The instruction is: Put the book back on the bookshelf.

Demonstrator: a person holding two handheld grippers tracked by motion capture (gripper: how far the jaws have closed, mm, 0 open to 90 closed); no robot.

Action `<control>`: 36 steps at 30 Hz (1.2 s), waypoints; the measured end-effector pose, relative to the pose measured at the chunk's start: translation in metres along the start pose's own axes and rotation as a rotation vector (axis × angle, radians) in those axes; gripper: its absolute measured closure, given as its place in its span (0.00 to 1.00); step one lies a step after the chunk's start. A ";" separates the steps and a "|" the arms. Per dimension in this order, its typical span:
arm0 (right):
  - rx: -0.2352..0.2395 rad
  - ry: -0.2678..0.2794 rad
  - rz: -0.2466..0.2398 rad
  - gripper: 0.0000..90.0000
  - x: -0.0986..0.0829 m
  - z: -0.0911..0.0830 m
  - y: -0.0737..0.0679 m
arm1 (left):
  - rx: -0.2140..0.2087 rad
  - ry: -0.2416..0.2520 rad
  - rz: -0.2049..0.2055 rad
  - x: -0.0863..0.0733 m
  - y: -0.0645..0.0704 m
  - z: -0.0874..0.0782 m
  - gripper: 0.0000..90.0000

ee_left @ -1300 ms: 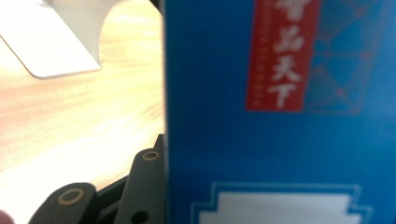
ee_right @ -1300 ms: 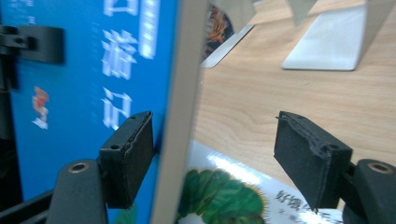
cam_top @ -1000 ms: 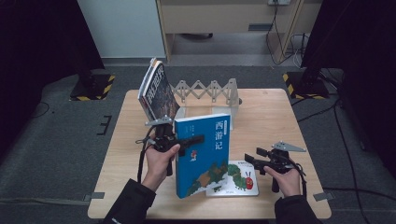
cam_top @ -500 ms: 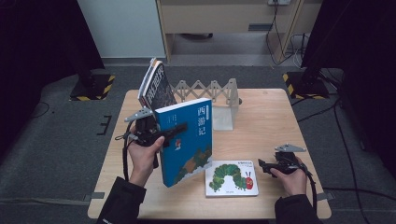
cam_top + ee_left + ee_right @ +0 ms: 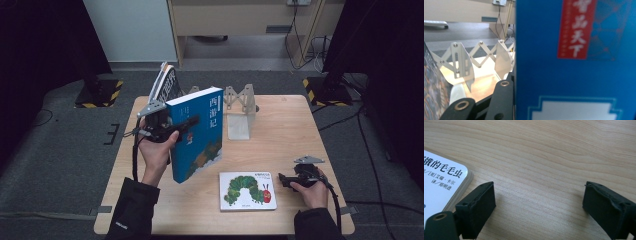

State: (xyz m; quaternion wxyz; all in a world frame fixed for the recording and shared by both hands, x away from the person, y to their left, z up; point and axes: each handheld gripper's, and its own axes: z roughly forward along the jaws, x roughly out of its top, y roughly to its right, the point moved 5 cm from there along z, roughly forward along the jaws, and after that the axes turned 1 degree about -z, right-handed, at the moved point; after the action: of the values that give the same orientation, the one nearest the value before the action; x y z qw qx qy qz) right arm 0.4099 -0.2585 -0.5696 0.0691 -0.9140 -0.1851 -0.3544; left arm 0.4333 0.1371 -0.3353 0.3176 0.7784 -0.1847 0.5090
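My left gripper point(image 5: 189, 123) is shut on the edge of a blue book point(image 5: 199, 135) and holds it upright above the table's left half. In the left gripper view the blue cover point(image 5: 576, 75) stands right against one black finger point(image 5: 502, 100). A white picture book with a green caterpillar point(image 5: 247, 191) lies flat near the front edge. Just to its right, my right gripper point(image 5: 283, 180) rests low over the table, open, and its fingers point(image 5: 477, 206) have only bare wood between them. The white book's corner point(image 5: 442, 178) lies just left of them.
A metal expanding book rack point(image 5: 239, 106) stands at the table's back middle, its plates point(image 5: 471, 62) close beyond the blue book. Dark-covered books point(image 5: 167, 82) lean at the rack's left end. The wooden table point(image 5: 295, 135) shows bare wood on its right half.
The left gripper has carried the blue book left and back toward the rack. The right gripper has drawn away to the right, leaving the caterpillar book uncovered.
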 end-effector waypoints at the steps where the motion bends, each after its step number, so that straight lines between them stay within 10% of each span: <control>1: 0.000 0.004 -0.003 0.10 0.000 0.000 0.000 | 0.006 0.000 0.003 0.002 -0.001 0.003 0.68; 12: -0.004 0.039 0.001 0.05 -0.002 0.003 0.001 | 0.087 0.021 -0.001 0.025 -0.018 0.039 0.67; 36: 0.002 0.049 -0.002 0.04 -0.003 0.004 0.001 | 0.247 0.015 -0.014 0.017 -0.065 0.113 0.67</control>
State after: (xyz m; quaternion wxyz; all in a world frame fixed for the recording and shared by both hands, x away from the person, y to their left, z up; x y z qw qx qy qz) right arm 0.4103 -0.2596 -0.5744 0.0741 -0.9047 -0.1846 -0.3767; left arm 0.5563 0.1085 -0.3718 0.2243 0.8091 -0.1129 0.5313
